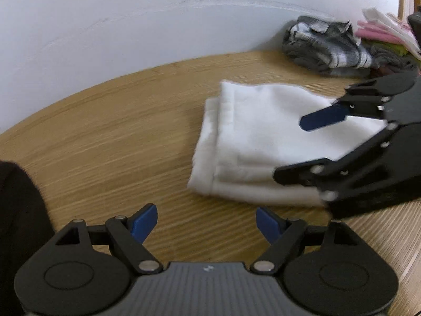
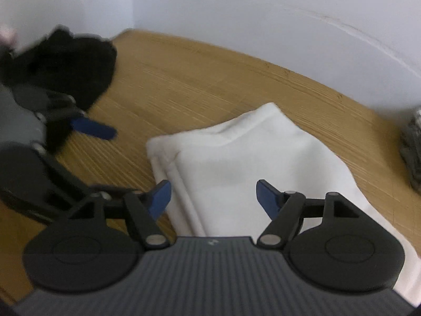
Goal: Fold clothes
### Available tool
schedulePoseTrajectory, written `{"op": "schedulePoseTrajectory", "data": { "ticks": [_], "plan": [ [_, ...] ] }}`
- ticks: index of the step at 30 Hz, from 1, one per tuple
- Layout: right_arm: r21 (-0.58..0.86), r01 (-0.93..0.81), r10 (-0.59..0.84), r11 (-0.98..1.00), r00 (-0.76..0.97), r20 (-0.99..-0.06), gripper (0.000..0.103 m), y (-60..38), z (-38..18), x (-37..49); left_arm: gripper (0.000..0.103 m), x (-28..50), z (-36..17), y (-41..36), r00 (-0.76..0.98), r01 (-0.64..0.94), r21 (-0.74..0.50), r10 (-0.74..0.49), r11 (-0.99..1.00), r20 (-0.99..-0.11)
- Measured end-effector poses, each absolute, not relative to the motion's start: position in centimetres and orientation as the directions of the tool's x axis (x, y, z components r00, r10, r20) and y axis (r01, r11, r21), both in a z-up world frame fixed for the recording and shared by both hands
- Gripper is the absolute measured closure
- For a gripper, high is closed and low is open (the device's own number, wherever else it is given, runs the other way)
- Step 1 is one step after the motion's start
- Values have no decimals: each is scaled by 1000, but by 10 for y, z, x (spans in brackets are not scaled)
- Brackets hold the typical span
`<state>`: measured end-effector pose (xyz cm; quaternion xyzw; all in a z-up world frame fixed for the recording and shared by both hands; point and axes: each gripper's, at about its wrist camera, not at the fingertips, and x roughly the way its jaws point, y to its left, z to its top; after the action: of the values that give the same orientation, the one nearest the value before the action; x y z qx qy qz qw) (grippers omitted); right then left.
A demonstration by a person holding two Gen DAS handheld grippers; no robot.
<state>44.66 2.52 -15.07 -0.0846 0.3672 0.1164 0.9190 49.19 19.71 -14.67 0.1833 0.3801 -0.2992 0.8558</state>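
A folded white garment point(image 1: 252, 142) lies on the wooden table point(image 1: 110, 137); it also shows in the right wrist view point(image 2: 236, 158). My left gripper point(image 1: 206, 225) is open and empty over bare wood, just in front of the garment's near left corner. My right gripper point(image 2: 213, 198) is open and empty, hovering over the garment's near part. In the left wrist view the right gripper point(image 1: 292, 150) reaches in from the right above the garment, jaws spread. In the right wrist view the left gripper point(image 2: 102, 155) shows at the left.
A grey and white striped garment point(image 1: 329, 47) lies crumpled at the back right by the wall, with pink, white and green clothes point(image 1: 381, 34) beside it. A black garment point(image 2: 68, 65) lies at the left of the table; it also edges the left wrist view point(image 1: 18, 210).
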Motion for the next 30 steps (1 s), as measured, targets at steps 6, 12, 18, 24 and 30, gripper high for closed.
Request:
{"op": "schedulePoseTrajectory", "data": {
  "ticks": [6,12,18,24,30],
  "plan": [
    [94,-195,206,976,703,-681,88,5,-149,453,19,494,-145,212,542,617,82,-347,783,-765],
    [383,-118,299,916,837,-458,88,-18,-102,451,18,496,-142,223,555,589,78,-333,804,-762],
    [235,-114,240,965,741,-627,79,20,-178,478,19,496,-139,225,564,575,97,-308,812,-766],
    [347,14,181,938,832,-524,60,-26,-126,402,18,499,-98,205,588,641,85,-417,762,-693],
    [165,474,-292,865,743,-603,48,-127,-116,253,11,513,-95,98,463,823,87,-573,562,-676]
  ]
}}
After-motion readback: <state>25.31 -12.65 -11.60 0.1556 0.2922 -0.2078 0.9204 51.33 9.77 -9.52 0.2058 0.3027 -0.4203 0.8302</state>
